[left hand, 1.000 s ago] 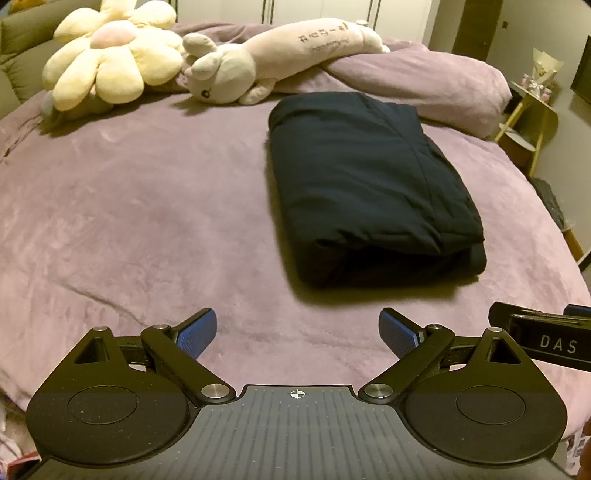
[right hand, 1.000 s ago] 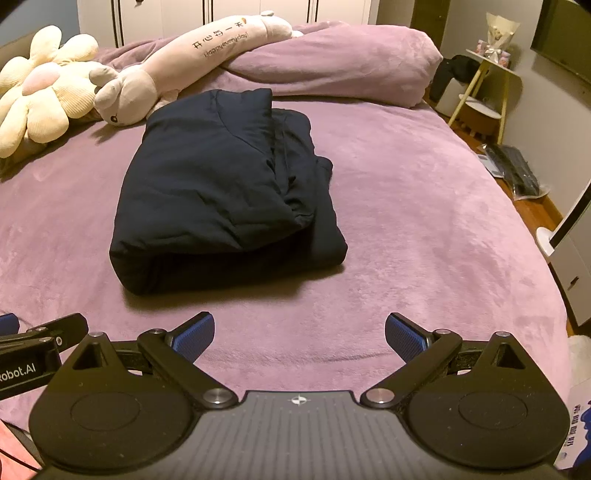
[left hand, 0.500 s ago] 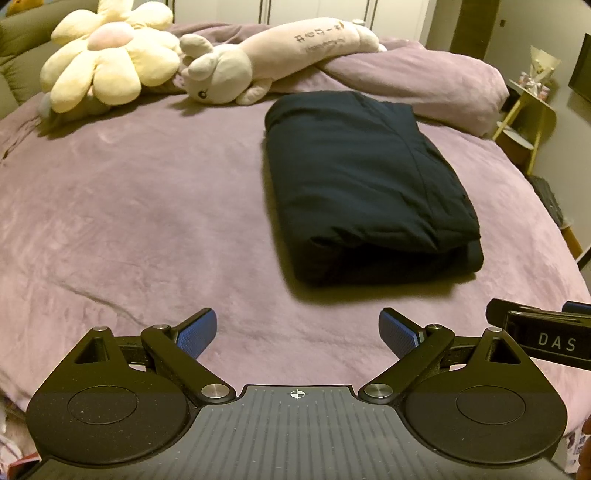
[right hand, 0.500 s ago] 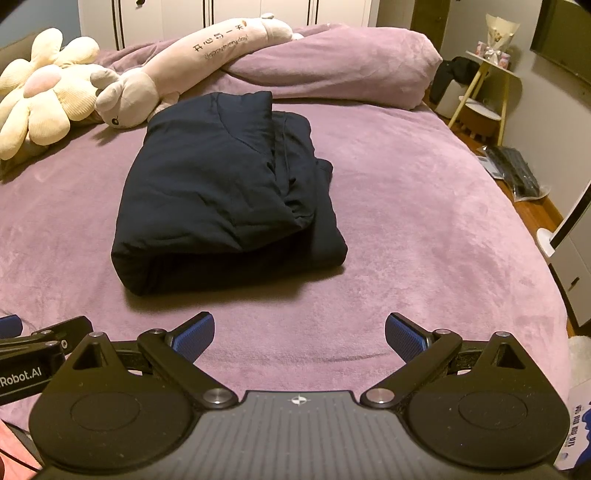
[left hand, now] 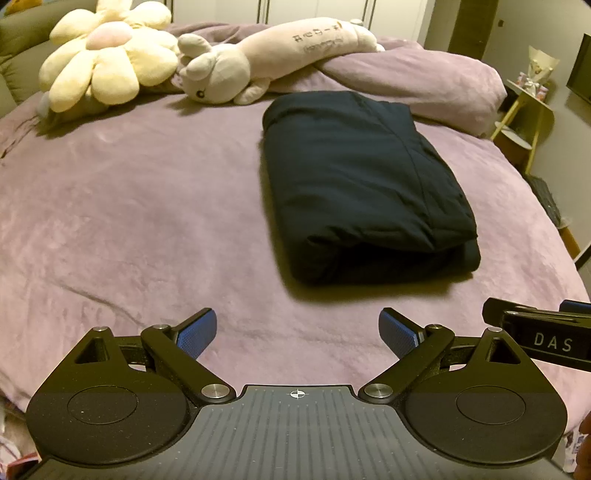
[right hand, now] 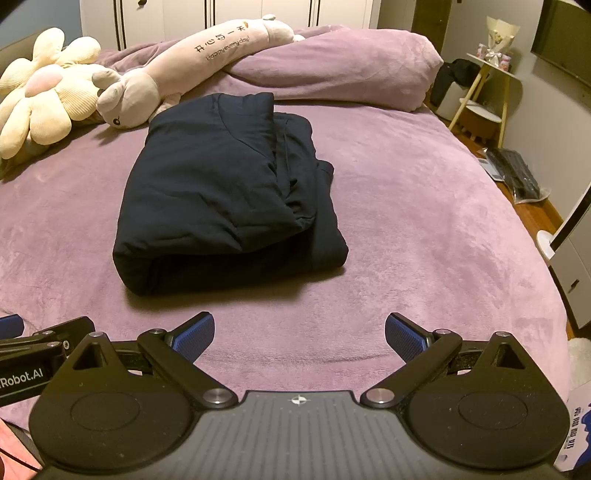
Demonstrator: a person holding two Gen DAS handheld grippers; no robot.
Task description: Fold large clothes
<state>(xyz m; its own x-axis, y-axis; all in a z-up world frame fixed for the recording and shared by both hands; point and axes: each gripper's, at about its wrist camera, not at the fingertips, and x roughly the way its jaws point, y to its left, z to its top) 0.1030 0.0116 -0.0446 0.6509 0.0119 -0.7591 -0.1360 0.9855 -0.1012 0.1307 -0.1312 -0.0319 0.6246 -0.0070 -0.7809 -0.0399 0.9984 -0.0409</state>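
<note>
Folded into a compact bundle, the dark garment (right hand: 225, 195) lay mid-bed (right hand: 424, 221); left claw (left hand: 297, 334) and right claw (right hand: 299, 334) hung apart near the foot edge, empty, the folding apparently done.

**Bedroom in warm, dim light**

A bed (right hand: 424, 221) under a mauve plush cover fills the room, a rumpled duvet (right hand: 332, 62) heaped at its head. White wardrobe doors (right hand: 236, 14) stand behind. On the right, a yellow-legged side table (right hand: 480, 88) stands on wooden floor (right hand: 535, 218) by a grey wall (right hand: 546, 110).
</note>
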